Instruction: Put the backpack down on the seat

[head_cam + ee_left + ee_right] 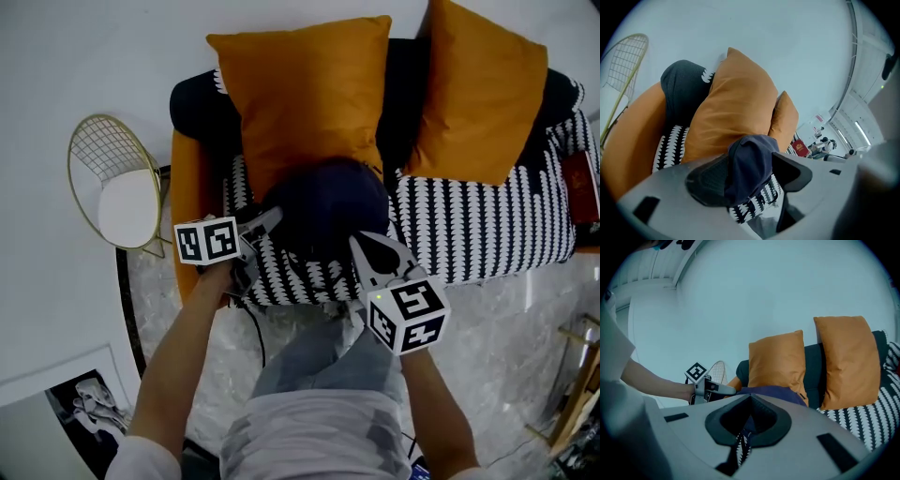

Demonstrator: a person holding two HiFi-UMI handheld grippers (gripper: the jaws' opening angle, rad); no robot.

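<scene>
The dark navy backpack [323, 202] rests on the black-and-white patterned seat [469, 234] of a sofa and leans on the left orange cushion [309, 94]. My left gripper [266, 223] is at its left side. In the left gripper view its jaws stand wide apart [750, 176], with a loose fold of the backpack [750, 161] lying between them, not pinched. My right gripper [364, 246] is at the backpack's lower right edge. In the right gripper view its jaws [750, 401] are closed together with navy fabric caught between the pads, and the backpack [780, 392] is just beyond.
A second orange cushion [483, 89] stands at the sofa's right. The sofa has an orange armrest [192, 197] on the left, with a gold wire chair [117, 183] beside it. A red item [583, 187] lies at the seat's far right. The floor is marble.
</scene>
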